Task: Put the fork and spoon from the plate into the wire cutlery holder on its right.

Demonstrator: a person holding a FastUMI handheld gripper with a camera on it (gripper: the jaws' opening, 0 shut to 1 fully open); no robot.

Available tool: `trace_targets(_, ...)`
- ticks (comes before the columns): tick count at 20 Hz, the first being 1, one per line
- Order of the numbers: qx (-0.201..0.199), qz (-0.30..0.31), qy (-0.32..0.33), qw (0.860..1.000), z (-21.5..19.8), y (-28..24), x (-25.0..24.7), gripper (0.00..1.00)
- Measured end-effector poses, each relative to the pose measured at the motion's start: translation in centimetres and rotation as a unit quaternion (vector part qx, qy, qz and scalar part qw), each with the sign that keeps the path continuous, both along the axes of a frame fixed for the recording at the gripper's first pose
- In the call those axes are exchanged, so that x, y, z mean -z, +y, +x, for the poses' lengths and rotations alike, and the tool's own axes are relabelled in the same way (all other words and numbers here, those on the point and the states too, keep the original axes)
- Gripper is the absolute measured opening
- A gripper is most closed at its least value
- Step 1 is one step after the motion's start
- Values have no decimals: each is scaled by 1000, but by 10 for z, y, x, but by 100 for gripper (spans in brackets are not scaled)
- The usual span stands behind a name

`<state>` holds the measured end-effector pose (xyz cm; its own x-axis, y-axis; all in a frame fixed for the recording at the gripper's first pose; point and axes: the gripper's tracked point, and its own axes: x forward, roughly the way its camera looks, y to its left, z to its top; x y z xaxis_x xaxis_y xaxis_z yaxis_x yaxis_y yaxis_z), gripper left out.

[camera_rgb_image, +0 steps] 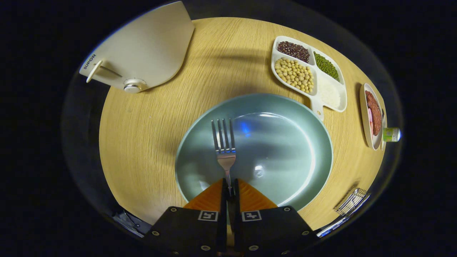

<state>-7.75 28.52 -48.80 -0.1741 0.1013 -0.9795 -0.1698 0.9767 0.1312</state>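
Observation:
A silver fork (224, 142) points away from me over the pale green plate (296, 157), its handle running back between my two orange fingers (210, 198). My gripper (229, 189) is shut on the fork's handle. The fork's shadow falls on the plate below it, so it looks lifted a little. The wire cutlery holder (351, 201) stands to the right of the plate, near the table's front edge. No spoon lies on the plate.
A beige cooker lid (142, 53) lies at the far left of the round wooden table (150, 142). A white divided dish (307, 71) of beans and grains sits beyond the plate to the right. Further right are a small dish of meat (371, 114) and a little green-labelled bottle (391, 134).

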Motion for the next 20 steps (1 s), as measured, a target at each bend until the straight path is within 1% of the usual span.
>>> trace_targets(1, 7, 10, -4, 1000, 1, 2, -1, 5)
trace_targets(3, 21, 24, -14, 999, 1, 0, -3, 4)
trace_targets(6, 40, 32, -45, 998, 11, -9, -13, 3)
trace_targets(9, 54, 39, -74, 995, 20, -24, -33, 3)
trace_targets(15, 96, 50, -124, 986, 26, -73, -86, 3)
trace_targets(20, 138, 50, -147, 978, 11, -132, -114, 3)
